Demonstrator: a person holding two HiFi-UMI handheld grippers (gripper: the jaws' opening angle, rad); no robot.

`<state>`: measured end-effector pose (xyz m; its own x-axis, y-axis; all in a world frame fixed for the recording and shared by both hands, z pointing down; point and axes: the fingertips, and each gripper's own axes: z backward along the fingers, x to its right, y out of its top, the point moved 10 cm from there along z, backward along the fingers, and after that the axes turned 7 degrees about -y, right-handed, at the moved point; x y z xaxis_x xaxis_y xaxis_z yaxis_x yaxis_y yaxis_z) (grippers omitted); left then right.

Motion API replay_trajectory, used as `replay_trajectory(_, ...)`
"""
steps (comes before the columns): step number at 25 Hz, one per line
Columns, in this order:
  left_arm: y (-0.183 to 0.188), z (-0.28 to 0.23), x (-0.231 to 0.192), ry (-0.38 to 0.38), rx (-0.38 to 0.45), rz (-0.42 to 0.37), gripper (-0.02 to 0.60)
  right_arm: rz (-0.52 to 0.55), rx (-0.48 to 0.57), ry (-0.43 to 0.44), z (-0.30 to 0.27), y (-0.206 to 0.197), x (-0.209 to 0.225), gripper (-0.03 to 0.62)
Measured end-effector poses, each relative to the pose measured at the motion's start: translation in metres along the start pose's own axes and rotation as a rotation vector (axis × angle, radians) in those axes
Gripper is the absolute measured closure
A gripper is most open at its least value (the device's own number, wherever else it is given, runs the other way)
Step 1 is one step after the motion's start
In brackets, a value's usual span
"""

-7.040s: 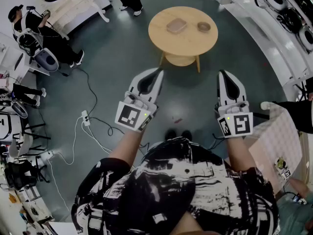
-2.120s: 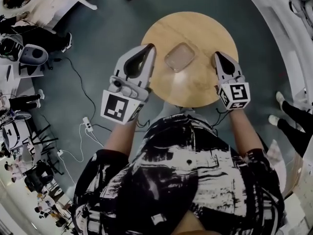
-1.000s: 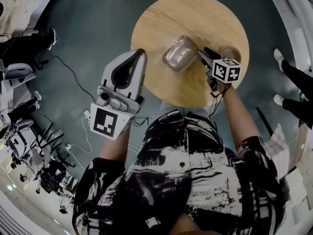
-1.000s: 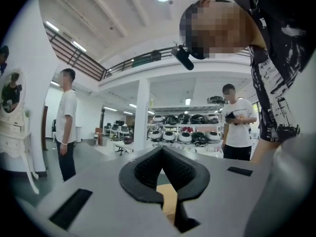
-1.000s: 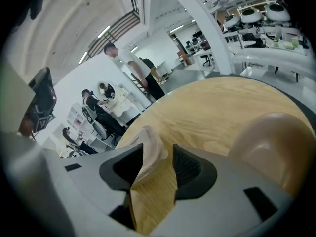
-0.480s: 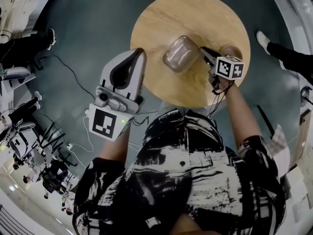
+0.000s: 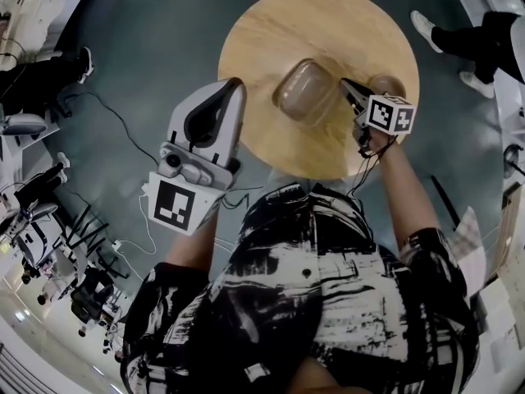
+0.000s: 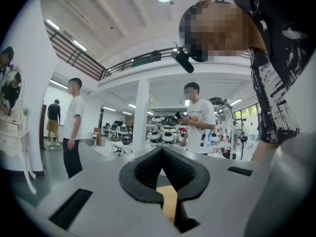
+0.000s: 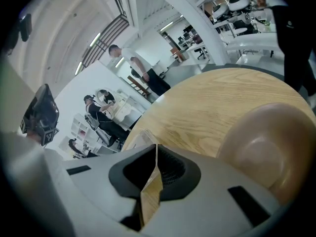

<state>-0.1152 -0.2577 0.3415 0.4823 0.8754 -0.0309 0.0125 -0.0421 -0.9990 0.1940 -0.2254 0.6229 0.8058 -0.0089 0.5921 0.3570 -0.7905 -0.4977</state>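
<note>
A clear, shallow square dish (image 7: pixel 297 91) lies on the round wooden table (image 7: pixel 271 31). My right gripper (image 7: pixel 345 85) reaches it from the right and is shut on its near rim; in the right gripper view the thin clear rim (image 9: pixel 154 158) is pinched between the jaws of my right gripper (image 9: pixel 155 154). A brown bowl (image 9: pixel 269 144) sits just right of that gripper, and shows as a brown bowl (image 7: pixel 385 83) half hidden behind the marker cube. My left gripper (image 7: pixel 232 86) hovers over the table's left edge, shut and holding nothing, as my left gripper (image 8: pixel 162 150) confirms.
Cables and a power strip (image 7: pixel 148 194) lie on the grey floor at left. A person's legs (image 7: pixel 463 35) stand close to the table's upper right. Two people (image 8: pixel 197 117) stand farther off in the room, with desks and seated people at far left.
The right jaws, a little apart around the dish rim a second ago, have closed on it. The left gripper has stayed put. People in the background have walked.
</note>
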Motion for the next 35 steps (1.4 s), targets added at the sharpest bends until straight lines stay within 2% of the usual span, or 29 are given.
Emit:
replay_trajectory(10, 0.009, -0.003, 0.004, -0.006, 0.023, -0.018, 0.581, 0.01, 0.068, -0.002, 0.028, 0.014, -0.008, 0.586)
replay_trajectory(15, 0.016, -0.002, 0.006, -0.004, 0.062, -0.043, 0.582, 0.1, 0.171, -0.006, 0.056, 0.041, -0.031, 0.588)
replay_trajectory(23, 0.038, -0.001, 0.019, 0.007, 0.131, -0.093, 0.582, 0.297, 0.398, 0.019, 0.128, 0.103, -0.091, 0.594)
replay_trajectory(35, 0.065, 0.007, 0.033, 0.026, 0.216, -0.157, 0.582, 0.507, 0.615, 0.073, 0.21, 0.162, -0.174, 0.594)
